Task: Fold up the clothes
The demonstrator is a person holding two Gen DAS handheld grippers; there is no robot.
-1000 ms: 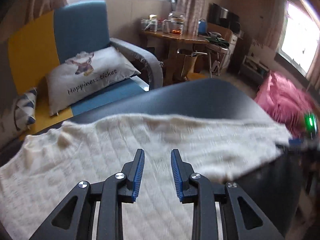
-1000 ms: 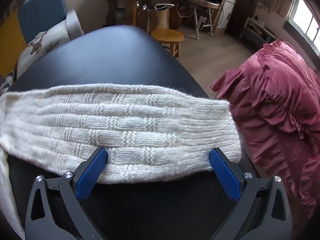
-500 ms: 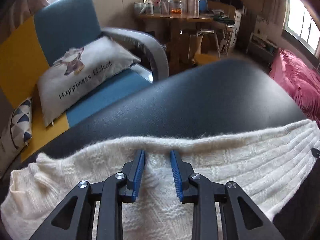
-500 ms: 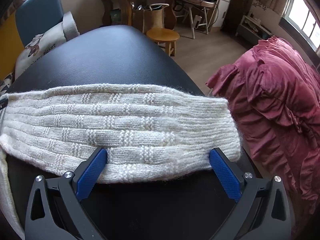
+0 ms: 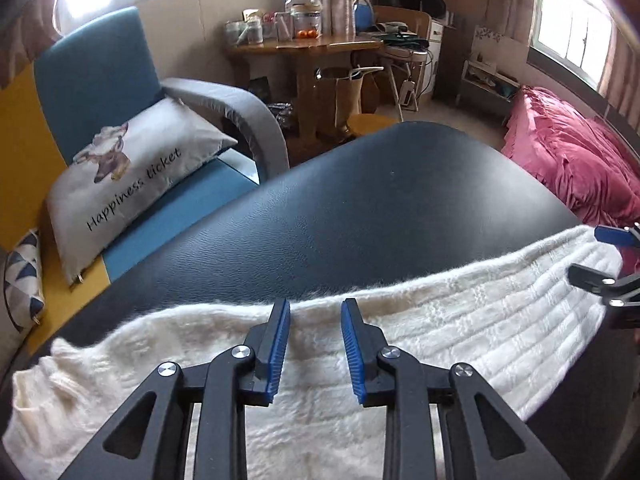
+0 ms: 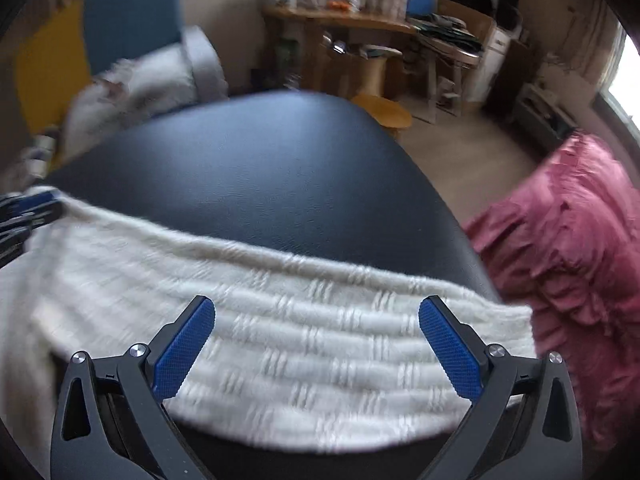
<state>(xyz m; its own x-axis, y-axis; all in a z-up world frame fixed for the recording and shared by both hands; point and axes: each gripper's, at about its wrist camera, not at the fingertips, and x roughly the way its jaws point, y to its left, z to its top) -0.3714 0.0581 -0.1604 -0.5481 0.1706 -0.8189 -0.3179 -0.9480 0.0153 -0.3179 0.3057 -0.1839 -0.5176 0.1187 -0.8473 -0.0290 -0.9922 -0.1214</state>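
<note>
One white knit (image 5: 460, 332) lies on one black table (image 5: 380, 208). Two grippers: left (image 5: 315, 344), right (image 6: 317, 344). Two cushions on one sofa (image 5: 92, 76) (one lettered (image 5: 136, 172), one patterned (image 5: 22, 280)). One pink bedspread (image 5: 572, 164), one wooden desk (image 5: 304, 46), one stool (image 6: 382, 110).

Bare black leather tabletop (image 5: 380, 208) lies open beyond the cream knitted sweater (image 5: 460, 332); blue armchair (image 5: 120, 92) and crimson ruffled bedding (image 6: 568, 240) flank it.

Left black tool with blue pads (image 5: 315, 310): jaws partly apart, pitched steeply downward. Right black tool with blue pads (image 6: 317, 314): jaws spread wide, also pitched downward, nothing clamped.
</note>
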